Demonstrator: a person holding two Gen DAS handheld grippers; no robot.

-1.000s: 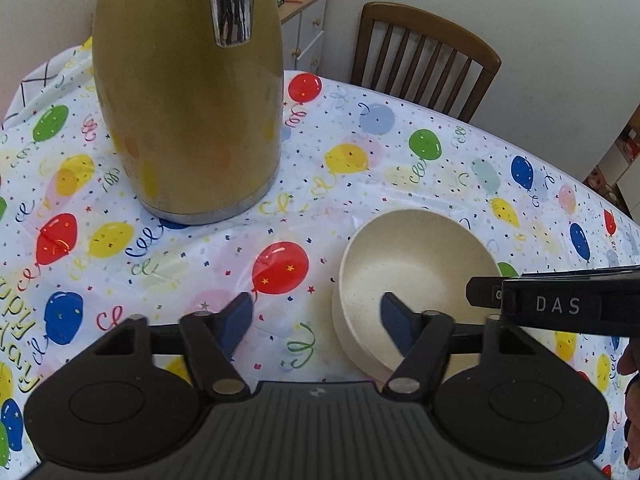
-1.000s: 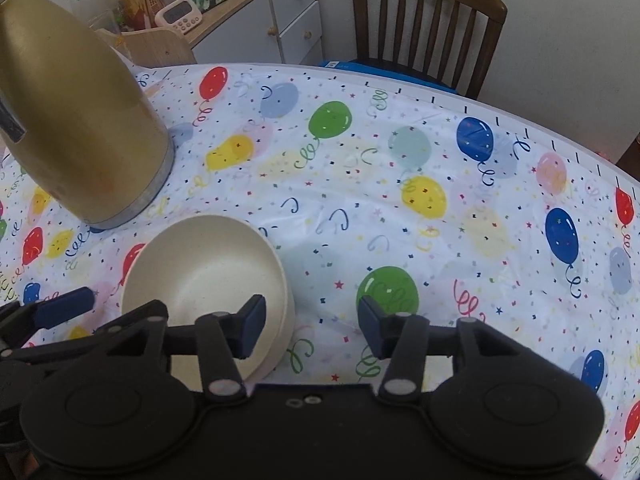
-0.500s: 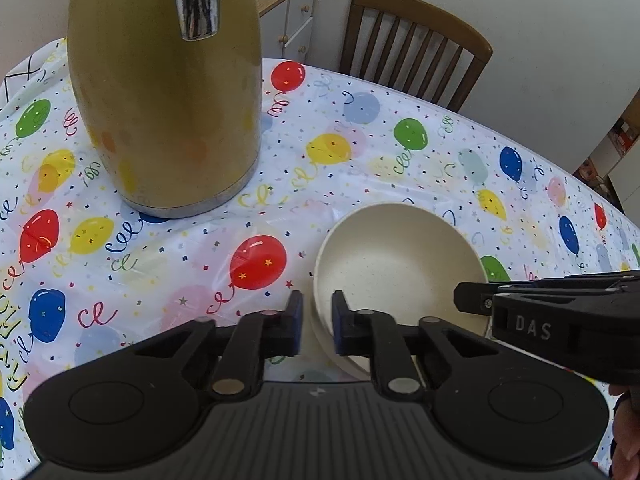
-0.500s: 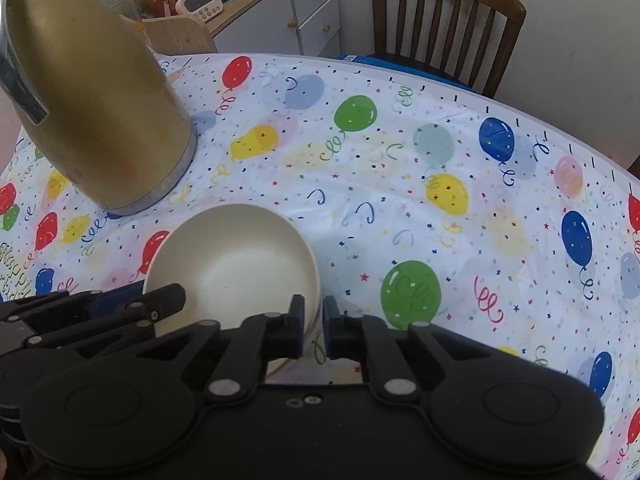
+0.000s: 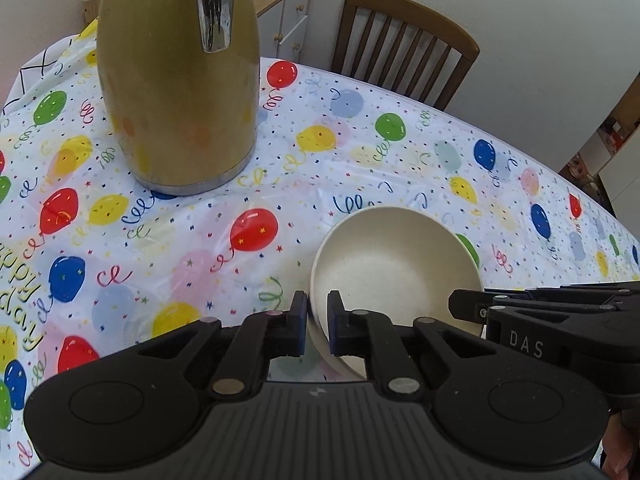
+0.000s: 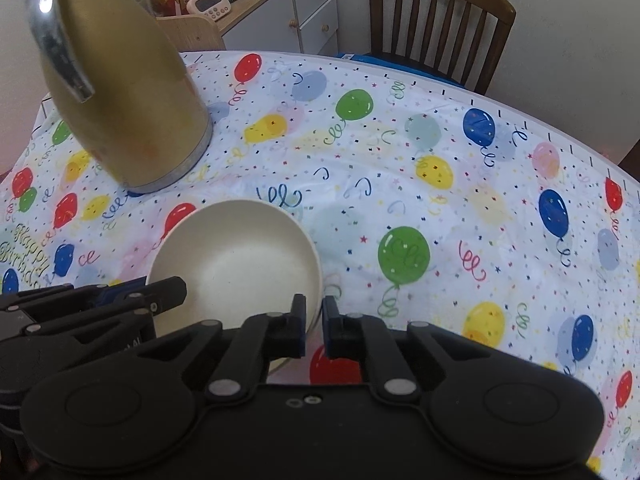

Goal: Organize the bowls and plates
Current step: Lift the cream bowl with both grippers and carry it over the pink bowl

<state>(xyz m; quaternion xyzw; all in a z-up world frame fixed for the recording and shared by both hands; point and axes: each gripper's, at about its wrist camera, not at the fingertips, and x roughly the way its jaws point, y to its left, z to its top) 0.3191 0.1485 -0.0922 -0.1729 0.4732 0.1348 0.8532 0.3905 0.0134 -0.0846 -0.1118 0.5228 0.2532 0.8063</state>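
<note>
A cream bowl [image 5: 396, 264] hangs just above the balloon-print tablecloth [image 5: 360, 152], gripped from both sides. My left gripper [image 5: 317, 312] is shut on the bowl's left rim, with one pad inside the wall and one outside. My right gripper [image 6: 314, 312] is shut on the right rim of the same bowl [image 6: 236, 260]. Each gripper also shows in the other's view: the right gripper [image 5: 560, 320] at the bowl's right, and the left gripper [image 6: 100, 304] at its left. Inside, the bowl holds nothing.
A tall gold jug [image 5: 176, 92] with a chrome handle stands on the table, behind and left of the bowl. A wooden chair [image 6: 440, 20] sits at the far edge. A cabinet [image 6: 280, 8] with boxes and a timer stands behind the table.
Both grippers went from open beside the bowl's rim to shut on it. The bowl has since come up a little off the cloth, and both views have pulled back.
</note>
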